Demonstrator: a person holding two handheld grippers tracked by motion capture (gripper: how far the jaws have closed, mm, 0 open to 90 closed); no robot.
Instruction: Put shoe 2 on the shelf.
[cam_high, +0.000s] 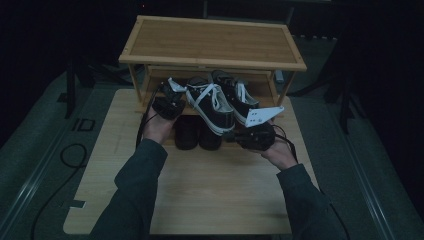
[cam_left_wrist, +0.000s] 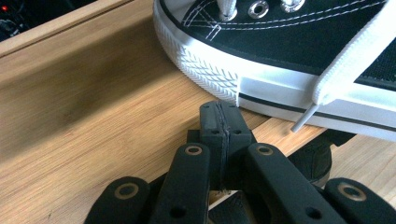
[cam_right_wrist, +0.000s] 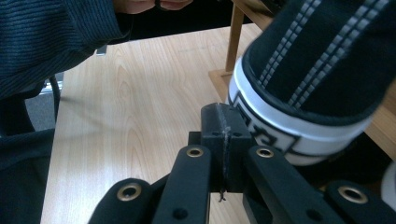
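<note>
Pale wood table (cam_high: 200, 200), bamboo shoe rack (cam_high: 210, 42), grey floor (cam_high: 30, 140), dark room.

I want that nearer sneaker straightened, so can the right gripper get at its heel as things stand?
Probably yes. The right gripper, jaws shut, sits right beside the heel with nothing between them, but it must open first to grasp it.
</note>
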